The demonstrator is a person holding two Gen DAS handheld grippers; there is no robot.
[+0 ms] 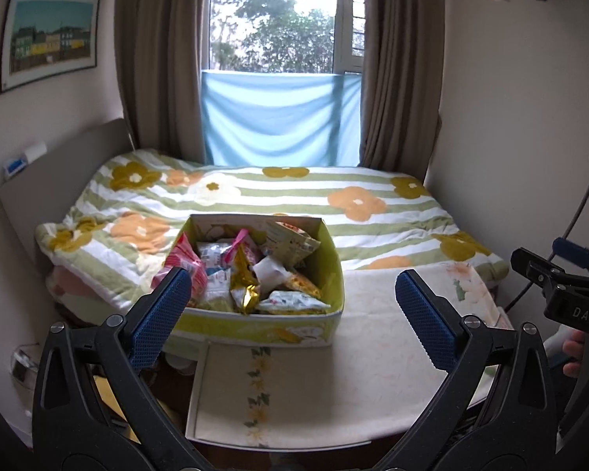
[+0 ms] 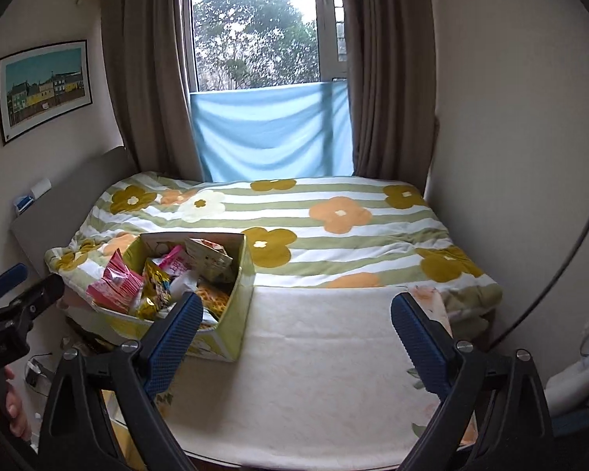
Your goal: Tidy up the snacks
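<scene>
snack packets (image 1: 251, 271) lie in a box (image 1: 255, 324) on a table (image 1: 333, 373), bed (image 1: 333, 204) behind it, window (image 1: 275, 15) beyond

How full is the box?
Full: the box holds snack packets piled up to its rim.

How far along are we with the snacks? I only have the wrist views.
Done: snack packets sit piled in the green box on the cloth-covered table; none lie loose on it. In hand: nothing; the left gripper and right gripper are both open and empty. Left: the packets look jumbled, not sorted.
</scene>
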